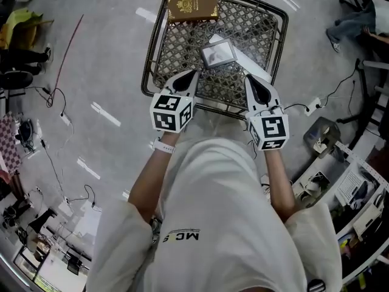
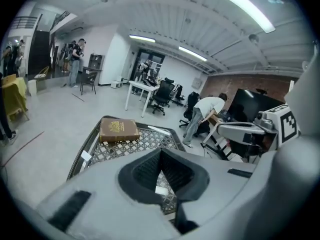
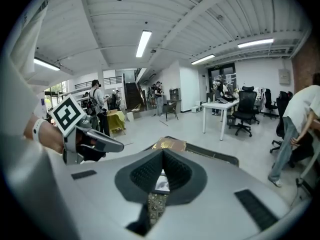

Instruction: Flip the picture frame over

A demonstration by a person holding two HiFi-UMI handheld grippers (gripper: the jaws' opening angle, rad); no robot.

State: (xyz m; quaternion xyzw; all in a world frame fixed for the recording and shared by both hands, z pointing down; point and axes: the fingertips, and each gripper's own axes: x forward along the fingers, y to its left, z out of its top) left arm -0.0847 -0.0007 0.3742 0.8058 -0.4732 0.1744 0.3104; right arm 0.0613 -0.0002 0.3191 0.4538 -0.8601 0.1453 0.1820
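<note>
The picture frame (image 1: 217, 55) is small and silver-edged, and it lies flat face up near the middle of a dark metal lattice table (image 1: 148, 72) on a white sheet. My left gripper (image 1: 193, 73) hovers over the table's near edge, just left of the frame, jaws shut and empty. To the frame's near right my right gripper (image 1: 248, 78) is likewise shut on nothing. In the left gripper view the left gripper (image 2: 161, 151) has its pads meeting. In the right gripper view a bit of the frame (image 3: 161, 184) shows under the right gripper (image 3: 162, 151).
A brown book (image 1: 192, 5) with gold print lies at the table's far end, also seen as the book (image 2: 118, 130) from the left gripper. Cables and a power strip (image 1: 313, 106) lie on the floor at right. A person (image 2: 202, 114) bends over beside desks and chairs.
</note>
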